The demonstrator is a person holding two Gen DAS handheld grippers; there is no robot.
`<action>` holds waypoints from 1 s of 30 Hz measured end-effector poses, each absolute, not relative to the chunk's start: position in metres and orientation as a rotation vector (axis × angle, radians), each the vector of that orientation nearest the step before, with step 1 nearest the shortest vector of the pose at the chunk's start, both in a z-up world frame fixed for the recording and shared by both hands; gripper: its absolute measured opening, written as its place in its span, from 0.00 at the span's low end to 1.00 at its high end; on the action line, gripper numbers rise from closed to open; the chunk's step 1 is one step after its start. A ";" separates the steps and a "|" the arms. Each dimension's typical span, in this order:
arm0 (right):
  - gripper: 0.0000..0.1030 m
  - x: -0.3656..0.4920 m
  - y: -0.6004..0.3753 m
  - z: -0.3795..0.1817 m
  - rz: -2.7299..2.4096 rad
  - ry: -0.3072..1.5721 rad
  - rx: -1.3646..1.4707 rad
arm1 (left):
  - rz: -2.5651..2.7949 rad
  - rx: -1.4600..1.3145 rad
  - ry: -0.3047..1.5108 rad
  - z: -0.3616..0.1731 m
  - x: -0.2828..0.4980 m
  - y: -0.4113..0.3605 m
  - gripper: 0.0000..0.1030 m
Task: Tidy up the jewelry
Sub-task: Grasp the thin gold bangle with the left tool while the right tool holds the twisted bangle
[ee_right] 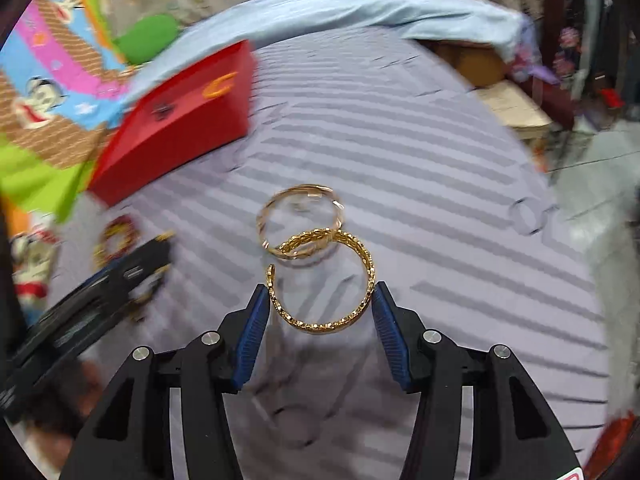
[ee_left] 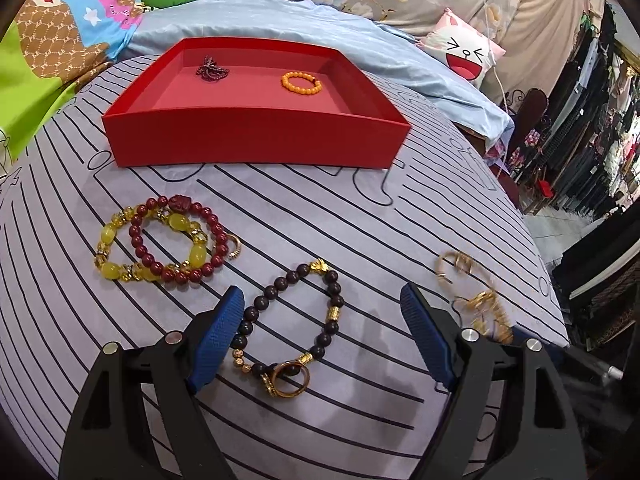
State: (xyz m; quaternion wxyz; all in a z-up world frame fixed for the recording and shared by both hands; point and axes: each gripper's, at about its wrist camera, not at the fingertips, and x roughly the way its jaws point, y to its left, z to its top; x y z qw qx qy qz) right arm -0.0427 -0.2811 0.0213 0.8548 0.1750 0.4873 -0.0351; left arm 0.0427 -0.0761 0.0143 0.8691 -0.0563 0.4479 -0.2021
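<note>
Left wrist view: your left gripper [ee_left: 320, 332] fingers wide, empty, over dark beaded bracelet with gold charms [ee_left: 288, 320] on striped bed sheet [ee_left: 360, 216]. Red open cardboard box [ee_left: 256, 136] beyond.

Right wrist view: your right gripper [ee_right: 318, 320] fingers grip textured gold open bangle [ee_right: 322, 280] at both sides; thin plain gold bangle [ee_right: 300, 216] seems hooked on. Carry slowly, keep level, so neither slips before box.

Gold bangle [ee_right: 322, 280] clamped, linking another
</note>
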 end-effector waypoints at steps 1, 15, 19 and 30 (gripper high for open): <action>0.49 -0.045 -0.275 0.021 -0.049 1.029 0.362 | -0.427 -0.117 0.935 0.015 0.041 -0.076 0.74; 0.49 -0.081 -0.258 0.021 0.018 1.092 0.235 | -0.481 -0.097 0.958 0.017 0.021 -0.082 0.74; 0.49 -0.083 -0.268 0.021 -0.001 1.084 0.261 | -0.506 -0.074 0.960 0.017 0.013 -0.093 0.74; 0.49 -0.076 -0.284 0.020 -0.026 1.058 0.252 | -0.588 -0.002 0.965 0.021 0.009 -0.127 0.74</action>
